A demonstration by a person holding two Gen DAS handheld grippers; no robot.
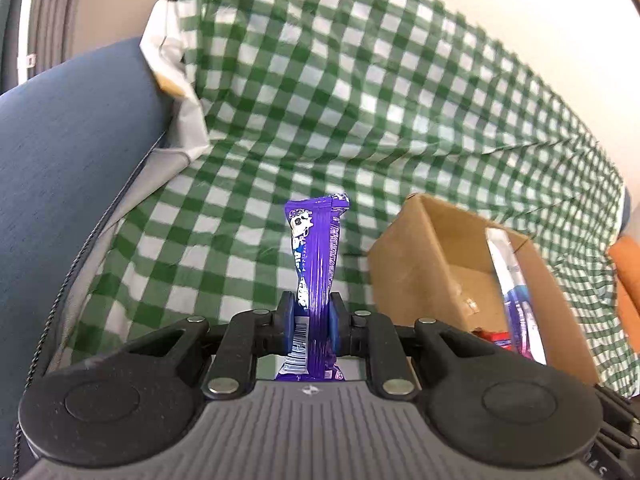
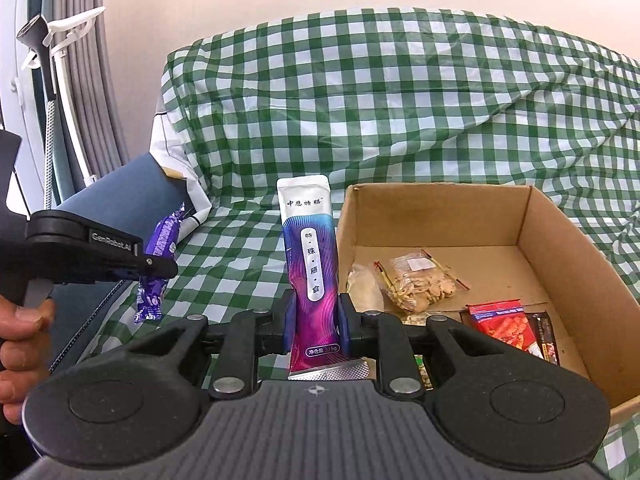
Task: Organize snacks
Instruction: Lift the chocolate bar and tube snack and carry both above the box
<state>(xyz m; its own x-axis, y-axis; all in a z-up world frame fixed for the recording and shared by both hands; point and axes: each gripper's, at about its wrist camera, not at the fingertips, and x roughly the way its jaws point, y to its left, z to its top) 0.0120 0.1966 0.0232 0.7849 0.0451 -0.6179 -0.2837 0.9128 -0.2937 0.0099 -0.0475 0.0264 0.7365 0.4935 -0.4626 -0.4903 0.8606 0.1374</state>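
Note:
My left gripper (image 1: pixel 311 320) is shut on a purple snack bar (image 1: pixel 316 248) that stands upright between its blue pads, over the green checked cloth (image 1: pixel 320 100). The right gripper (image 2: pixel 316 320) is shut on a white and purple sachet (image 2: pixel 310 256), also upright, just left of an open cardboard box (image 2: pixel 560 248). In the right wrist view the left gripper (image 2: pixel 158 268) shows from the side at the left, with the purple bar (image 2: pixel 160 240) in it and a hand (image 2: pixel 20 344) on its handle. The box (image 1: pixel 420 264) sits to the right in the left wrist view, and the sachet (image 1: pixel 516 292) shows above it.
Inside the box lie a clear bag of nuts (image 2: pixel 420 284), a red packet (image 2: pixel 504 322) and a pale bag (image 2: pixel 362 284). The cloth drapes over a sofa back; a blue cushion (image 1: pixel 72 152) lies at left. Curtains and a white stand (image 2: pixel 60 52) are at far left.

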